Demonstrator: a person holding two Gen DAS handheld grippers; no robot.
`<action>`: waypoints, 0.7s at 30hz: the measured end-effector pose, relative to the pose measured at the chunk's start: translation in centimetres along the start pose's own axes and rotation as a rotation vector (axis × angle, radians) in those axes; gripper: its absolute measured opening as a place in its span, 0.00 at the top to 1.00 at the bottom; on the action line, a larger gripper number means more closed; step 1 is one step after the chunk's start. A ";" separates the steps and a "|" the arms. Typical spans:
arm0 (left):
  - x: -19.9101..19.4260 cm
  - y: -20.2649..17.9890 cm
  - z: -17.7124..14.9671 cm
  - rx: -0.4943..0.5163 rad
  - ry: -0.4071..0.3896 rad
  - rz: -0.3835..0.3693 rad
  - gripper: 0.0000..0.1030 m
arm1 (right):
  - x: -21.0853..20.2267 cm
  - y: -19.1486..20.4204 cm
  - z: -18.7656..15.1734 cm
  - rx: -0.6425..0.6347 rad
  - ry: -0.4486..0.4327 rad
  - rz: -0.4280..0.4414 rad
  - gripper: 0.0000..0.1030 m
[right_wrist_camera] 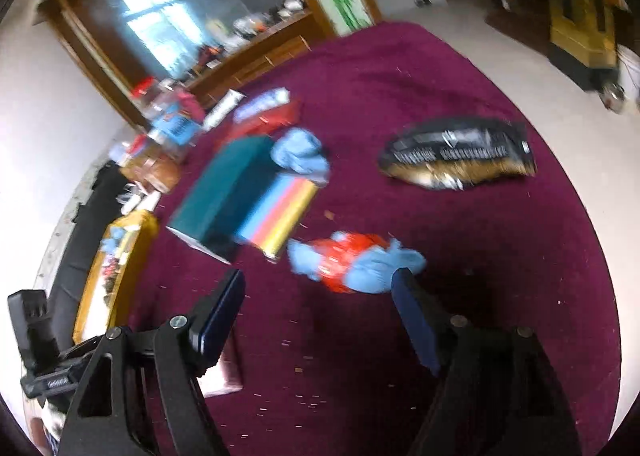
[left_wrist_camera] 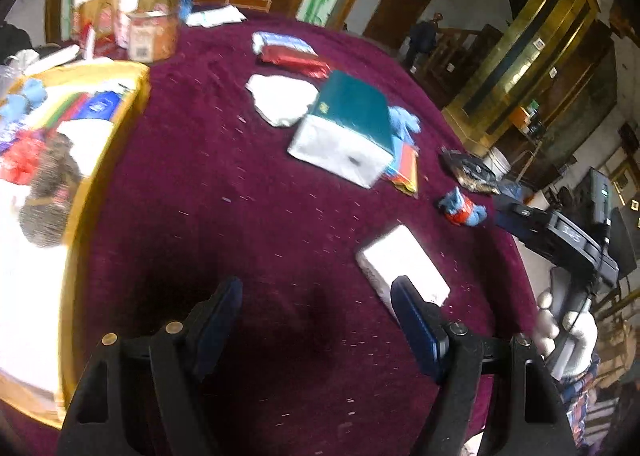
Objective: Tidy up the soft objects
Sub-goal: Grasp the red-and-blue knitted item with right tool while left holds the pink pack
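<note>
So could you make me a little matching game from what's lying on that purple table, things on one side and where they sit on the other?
Things:
1. teal box
2. black snack bag
3. white packet
4. red and blue bundle

Places:
A. just ahead of the open right gripper
B. alone near the table's far right edge
C. just ahead of the open left gripper
D. leaning on a rainbow-striped pack

Pairs: 1-D, 2-B, 3-C, 4-A

Maroon table, teal box, yellow tray
</note>
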State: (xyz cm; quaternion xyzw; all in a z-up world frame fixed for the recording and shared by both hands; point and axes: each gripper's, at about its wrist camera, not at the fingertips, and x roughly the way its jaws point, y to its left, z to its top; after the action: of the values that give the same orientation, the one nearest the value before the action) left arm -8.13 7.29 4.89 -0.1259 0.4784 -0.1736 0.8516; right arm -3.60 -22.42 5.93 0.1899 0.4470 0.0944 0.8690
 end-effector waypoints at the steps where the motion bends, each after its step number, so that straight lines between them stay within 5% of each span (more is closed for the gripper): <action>1: 0.6 -0.6 -0.1 0.009 0.014 -0.012 0.22 | 0.6 -0.2 0.0 0.008 0.023 -0.011 0.27; 5: 1.8 -2.8 -0.5 0.058 0.045 -0.034 0.22 | 3.3 -0.5 0.3 0.040 0.056 -0.013 0.27; 10: 2.5 -4.6 -0.9 0.095 0.067 -0.022 0.22 | 5.3 0.9 0.9 -0.057 0.027 -0.120 0.28; 11: 2.7 -4.9 -0.9 0.099 0.071 -0.019 0.22 | 5.4 1.2 0.9 -0.077 0.026 -0.141 0.31; 12: 2.9 -5.1 -1.0 0.099 0.075 -0.015 0.22 | 5.6 1.3 0.8 -0.093 0.023 -0.169 0.51; 13: 3.3 -5.3 -1.0 0.097 0.081 -0.012 0.22 | 5.6 1.1 0.8 -0.096 0.027 -0.175 0.59; 21: 5.4 -6.9 -0.2 0.082 0.080 0.046 0.22 | 2.6 -1.1 -0.4 -0.060 0.008 -0.149 0.59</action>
State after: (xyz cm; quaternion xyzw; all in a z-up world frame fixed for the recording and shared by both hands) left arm -6.86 -1.22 3.24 -0.0729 0.5075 -0.1783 0.8399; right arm -2.42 -22.44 3.35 0.1296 0.4603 0.0436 0.8772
